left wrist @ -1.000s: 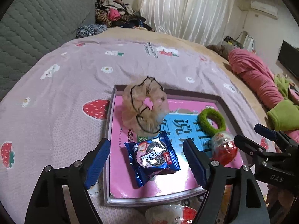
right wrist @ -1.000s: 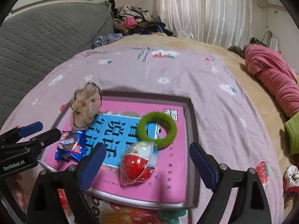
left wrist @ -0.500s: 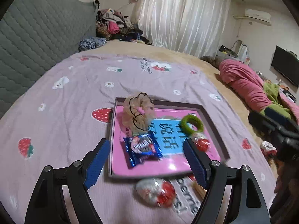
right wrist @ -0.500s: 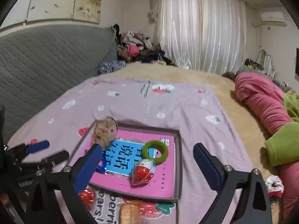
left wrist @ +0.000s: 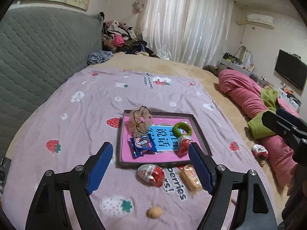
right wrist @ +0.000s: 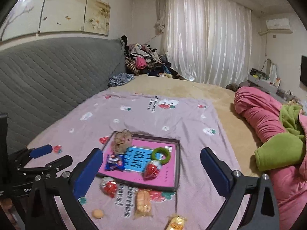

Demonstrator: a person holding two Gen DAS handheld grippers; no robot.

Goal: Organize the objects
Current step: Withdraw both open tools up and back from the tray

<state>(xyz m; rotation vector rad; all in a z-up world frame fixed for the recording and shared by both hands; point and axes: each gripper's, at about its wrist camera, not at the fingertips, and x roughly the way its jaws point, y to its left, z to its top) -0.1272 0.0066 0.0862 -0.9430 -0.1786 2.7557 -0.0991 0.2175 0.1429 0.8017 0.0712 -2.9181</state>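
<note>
A shallow pink tray (left wrist: 125, 156) (right wrist: 170, 180) lies on the lilac strawberry bedsheet. In it are a beige scrunchie (left wrist: 140, 119) (right wrist: 122, 140), a blue cookie packet (left wrist: 142, 146) (right wrist: 114, 162), a green ring (left wrist: 182, 129) (right wrist: 161, 154) and a red-and-white egg (left wrist: 183, 145) (right wrist: 151, 169). In front of the tray lie a second egg (left wrist: 151, 174) (right wrist: 109, 186), a wrapped biscuit (left wrist: 191, 177) (right wrist: 143, 202) and a small round cookie (left wrist: 154, 212) (right wrist: 97, 213). My left gripper (left wrist: 149, 169) is open and empty, above the near items. My right gripper (right wrist: 151, 170) is open and empty, held back above the tray.
Another yellow wrapped snack (right wrist: 175, 222) lies at the sheet's near edge. A pink quilt (left wrist: 247, 97) and green blanket (right wrist: 282, 149) lie to the right. A grey headboard (left wrist: 38, 57) and a clothes pile (left wrist: 120, 40) stand at the left and far end.
Both grippers have pulled back and up from the tray, so more of the bed and the items in front of the tray show. The tray's contents have not moved.
</note>
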